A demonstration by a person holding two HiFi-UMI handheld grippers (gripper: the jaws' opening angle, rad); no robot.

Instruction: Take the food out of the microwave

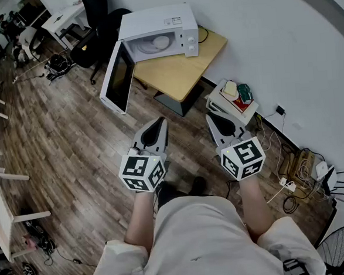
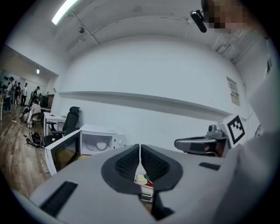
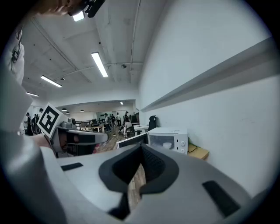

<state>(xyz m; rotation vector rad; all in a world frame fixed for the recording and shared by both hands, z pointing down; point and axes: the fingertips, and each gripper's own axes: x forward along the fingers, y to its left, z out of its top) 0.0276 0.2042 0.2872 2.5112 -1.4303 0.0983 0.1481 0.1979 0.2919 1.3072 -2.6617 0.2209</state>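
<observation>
two grey two-jaw grippers are held out ahead of you, side by side and apart; your left gripper [image 1: 158, 123] is clenched, jaw tips pressed together, nothing between them; your right gripper [image 1: 212, 118] is clenched too, and empty; both aim toward the white box-shaped microwave [image 1: 159, 24] and are well apart from it; the microwave sits on a light wooden table [image 1: 182, 71] against the white wall [image 1: 283, 44]; its dark-glass door [image 1: 118, 79] stands wide open, swung to the left in the head view; inside the cavity rests a small white bowl [image 1: 161, 42], upright; its contents are too small to tell; near the table's right side stands a low white stand [image 1: 220, 107] carrying a few small items, yellowish, green and red; brown wood-plank floor [image 1: 73, 147] underfoot; a black office chair [image 1: 99, 15] stands beyond the open door.
</observation>
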